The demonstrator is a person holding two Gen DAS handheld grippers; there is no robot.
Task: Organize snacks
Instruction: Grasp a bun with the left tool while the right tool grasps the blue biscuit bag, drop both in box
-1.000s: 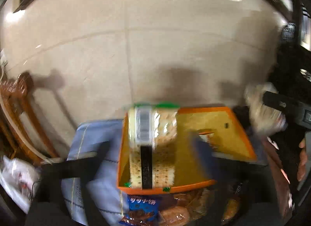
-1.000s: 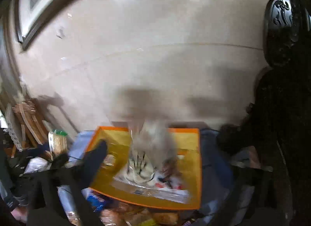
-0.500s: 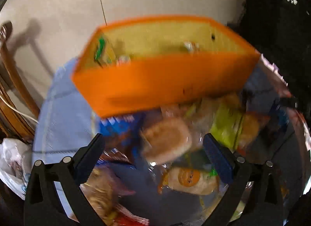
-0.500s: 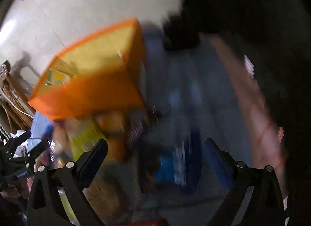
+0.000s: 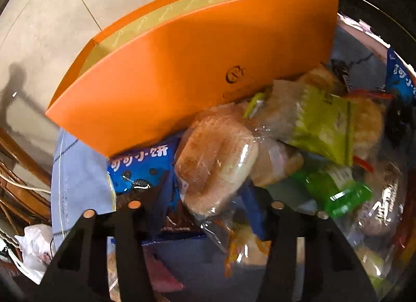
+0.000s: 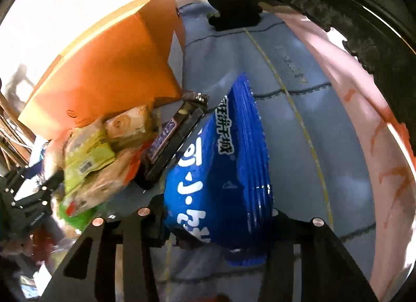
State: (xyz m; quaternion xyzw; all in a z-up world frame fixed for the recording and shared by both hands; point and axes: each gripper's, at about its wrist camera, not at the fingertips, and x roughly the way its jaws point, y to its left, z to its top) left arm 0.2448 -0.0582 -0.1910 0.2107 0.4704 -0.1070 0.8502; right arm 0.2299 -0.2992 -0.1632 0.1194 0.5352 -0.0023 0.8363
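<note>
Beside the orange box (image 5: 182, 68), on the bench, my left gripper (image 5: 205, 208) has just closed on a wrapped bun (image 5: 215, 161): soft, crushable. Right gripper (image 6: 215, 218) has closed, pinching blue bag (image 6: 221, 172): light, crinkly, slippery; grip mid-body.

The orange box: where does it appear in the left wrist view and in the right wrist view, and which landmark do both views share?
Left wrist view: the orange box fills the upper middle, its long wall facing the camera, behind the snack pile.
Right wrist view: the orange box is in the upper left, seen at its corner.
Shared landmark: the yellow-green snack packet lying just in front of the box.
</note>
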